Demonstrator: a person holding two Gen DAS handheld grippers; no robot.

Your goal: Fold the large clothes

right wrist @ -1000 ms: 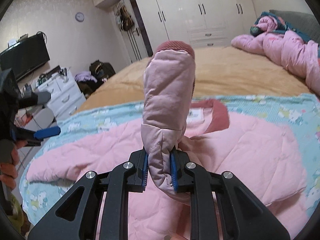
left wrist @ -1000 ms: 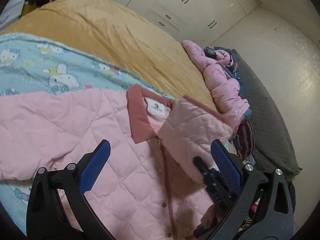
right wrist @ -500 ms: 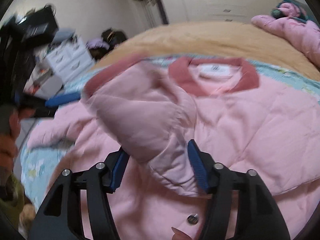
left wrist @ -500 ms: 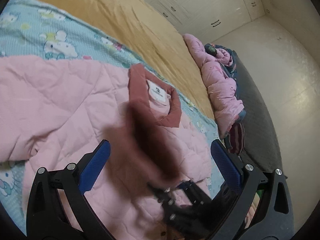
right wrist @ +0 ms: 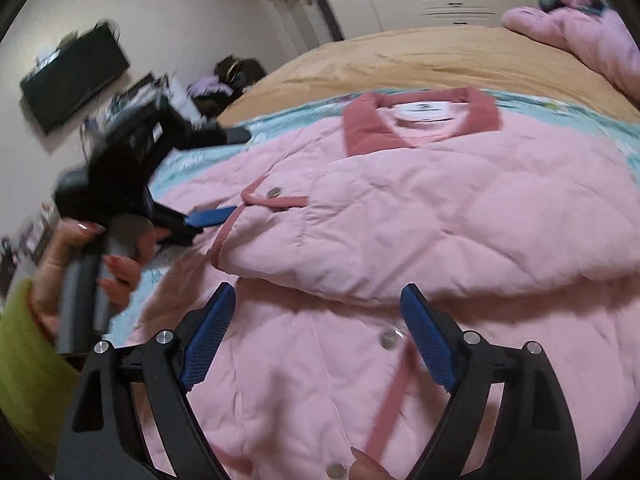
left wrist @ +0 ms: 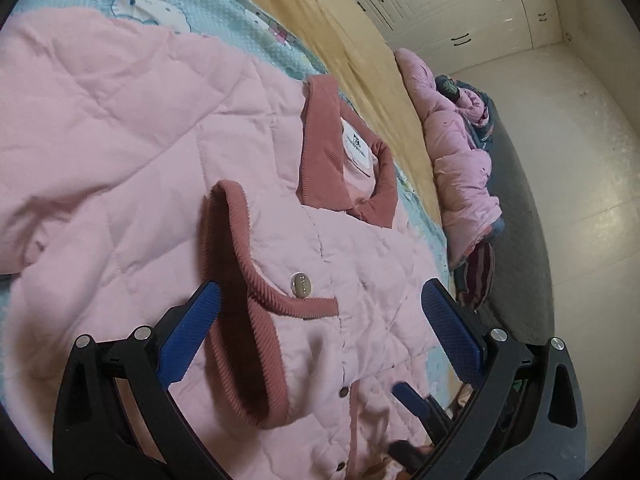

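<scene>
Pink quilted jacket [right wrist: 440, 208] lies spread on the cartoon-print sheet [left wrist: 224, 12] over the bed, collar [right wrist: 420, 120] away from me. On the left I bring my left gripper [left wrist: 320, 334] lower than it was a second ago, jaws wide and empty, its pads either side of the cuff [left wrist: 248, 280]. Moving right, the sleeve [right wrist: 400, 240] I was pinching upright now lies folded across the chest, cuff toward the left hand. My right gripper [right wrist: 316, 336] has let it go; its jaws are opening with nothing between them. One sleeve fold looks done, and the other sleeve seems next.
</scene>
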